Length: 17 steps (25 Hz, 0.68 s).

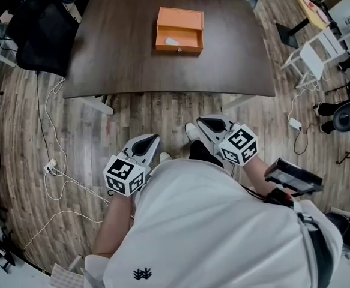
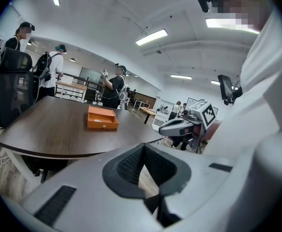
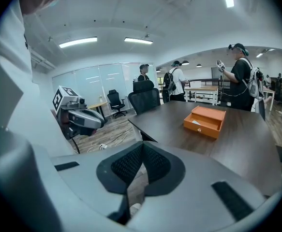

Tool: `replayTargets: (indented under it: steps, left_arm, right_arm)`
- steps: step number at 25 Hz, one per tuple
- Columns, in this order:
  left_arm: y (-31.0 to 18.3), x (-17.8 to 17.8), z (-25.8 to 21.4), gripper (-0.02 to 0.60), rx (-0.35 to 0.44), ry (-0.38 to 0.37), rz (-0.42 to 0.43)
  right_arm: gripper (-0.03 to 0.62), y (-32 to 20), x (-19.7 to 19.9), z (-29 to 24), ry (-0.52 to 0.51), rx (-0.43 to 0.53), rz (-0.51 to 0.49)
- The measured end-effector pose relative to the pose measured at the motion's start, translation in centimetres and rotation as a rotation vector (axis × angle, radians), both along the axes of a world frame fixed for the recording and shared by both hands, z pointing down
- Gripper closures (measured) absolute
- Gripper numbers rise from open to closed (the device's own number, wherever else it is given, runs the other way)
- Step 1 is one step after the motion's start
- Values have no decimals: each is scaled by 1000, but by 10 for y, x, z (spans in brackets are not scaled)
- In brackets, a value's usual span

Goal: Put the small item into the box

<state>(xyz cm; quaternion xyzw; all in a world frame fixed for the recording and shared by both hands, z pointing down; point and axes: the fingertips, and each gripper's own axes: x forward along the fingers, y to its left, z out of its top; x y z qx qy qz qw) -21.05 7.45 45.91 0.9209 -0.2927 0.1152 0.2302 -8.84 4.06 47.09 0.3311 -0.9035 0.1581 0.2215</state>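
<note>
An orange box (image 1: 179,30) lies in the middle of the dark brown table (image 1: 120,59), its drawer pulled out toward me. In the drawer rests a small white item (image 1: 171,41). Both grippers hang low over the wood floor, short of the table's near edge and close to my body. My left gripper (image 1: 153,138) is shut with nothing in it, and so is my right gripper (image 1: 202,122). The left gripper view shows the box (image 2: 102,119) far ahead and the right gripper (image 2: 179,125) alongside. The right gripper view shows the box (image 3: 206,121) with the white item (image 3: 196,122).
A black office chair (image 1: 39,32) stands at the table's far left corner. White cables (image 1: 54,167) trail over the floor on the left. White furniture (image 1: 319,47) and a black chair (image 1: 349,116) stand to the right. Several people (image 3: 240,76) stand beyond the table.
</note>
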Motion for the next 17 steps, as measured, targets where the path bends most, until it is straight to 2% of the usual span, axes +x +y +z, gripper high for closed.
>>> replayTargets:
  steps: [11, 17]
  left_arm:
    - [5, -12, 6, 574, -12, -4, -2]
    - [-12, -33, 11, 574, 15, -10, -83]
  right_arm:
    - [592, 0, -8, 2, -7, -3, 12]
    - [592, -27, -31, 6, -12, 32, -65]
